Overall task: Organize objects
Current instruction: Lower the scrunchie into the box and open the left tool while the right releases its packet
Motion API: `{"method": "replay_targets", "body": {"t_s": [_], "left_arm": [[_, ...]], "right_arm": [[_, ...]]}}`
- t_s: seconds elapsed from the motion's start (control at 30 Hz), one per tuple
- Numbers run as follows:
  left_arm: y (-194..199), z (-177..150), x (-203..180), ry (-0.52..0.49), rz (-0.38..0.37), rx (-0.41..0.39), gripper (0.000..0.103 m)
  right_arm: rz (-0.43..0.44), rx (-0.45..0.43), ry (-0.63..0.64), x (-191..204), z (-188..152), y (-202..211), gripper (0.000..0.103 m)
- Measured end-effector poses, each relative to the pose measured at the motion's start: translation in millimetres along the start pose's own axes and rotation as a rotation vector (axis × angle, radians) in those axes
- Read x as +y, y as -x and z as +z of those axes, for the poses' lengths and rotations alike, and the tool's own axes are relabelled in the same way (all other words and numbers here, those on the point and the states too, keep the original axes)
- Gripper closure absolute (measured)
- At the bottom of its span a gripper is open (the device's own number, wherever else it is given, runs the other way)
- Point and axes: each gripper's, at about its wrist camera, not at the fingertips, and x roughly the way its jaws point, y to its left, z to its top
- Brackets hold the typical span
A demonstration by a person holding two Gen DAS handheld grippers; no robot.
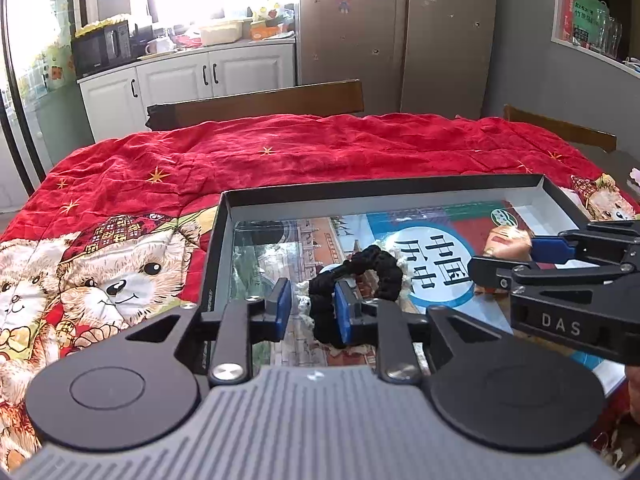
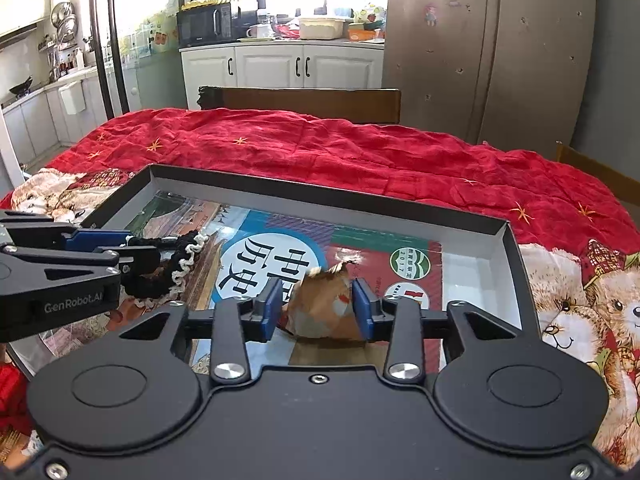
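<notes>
A black shallow box (image 1: 224, 216) lies on the red quilt, with a printed book cover inside under a clear sheet. My left gripper (image 1: 310, 310) is open over the box's near left part. A black scrunchie with cream trim (image 1: 372, 268) lies between and around its right finger. My right gripper (image 2: 318, 308) has its pads on both sides of a small brown-orange wrapped object (image 2: 324, 304) in the box (image 2: 508, 232). The scrunchie (image 2: 176, 268) and left gripper (image 2: 132, 248) show at the left in the right wrist view. The right gripper (image 1: 516, 258) shows at the right in the left wrist view.
The red quilt (image 1: 320, 152) with teddy bear prints covers the table. Wooden chair backs (image 1: 256, 102) stand behind the table. White kitchen cabinets (image 1: 180, 76) and a microwave (image 1: 102, 46) are farther back, beside a tall brown cupboard (image 1: 400, 32).
</notes>
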Motion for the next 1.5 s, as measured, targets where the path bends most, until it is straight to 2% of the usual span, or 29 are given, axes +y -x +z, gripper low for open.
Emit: {"method": "replay_targets", "body": {"t_s": [0.13,0.2,0.33,0.5,0.7,0.87,1.1,1.5], "left_arm": [[1.4,-0.1,0.5,0.001,0.007,-0.005,0.052],[3.4,-0.3,0.6,0.002,0.022,-0.017,0.042],[8.4,-0.4,1.0,0.004,0.035,-0.039,0.038],[14.8,0.1,1.1,0.010,0.053,-0.063,0.026],[24.3,2.6,2.4,0.020,0.068,-0.094,0.017],[36.4,4.9,1.9,0.024,0.063,-0.115,0.015],[57.0,5.1,0.2,0.016,0.086,-0.128,0.013],[113.3,-3.0,-4.4,-0.033,0.081,-0.183,0.006]], "right_arm": [[0.006,-0.006,-0.028,-3.4,0.5,1.9,0.052],[0.012,-0.012,-0.047,-6.5,0.2,3.9,0.051],[0.010,-0.023,-0.071,-9.2,0.1,6.9,0.048],[0.005,-0.051,-0.076,-9.7,-0.9,13.5,0.046],[0.011,-0.064,-0.075,-8.8,-0.3,21.6,0.045],[0.013,-0.086,-0.058,-4.7,2.0,36.0,0.039],[-0.002,-0.115,-0.017,3.9,1.9,57.2,0.035],[0.014,-0.104,-0.026,1.8,-8.9,98.8,0.035]]}}
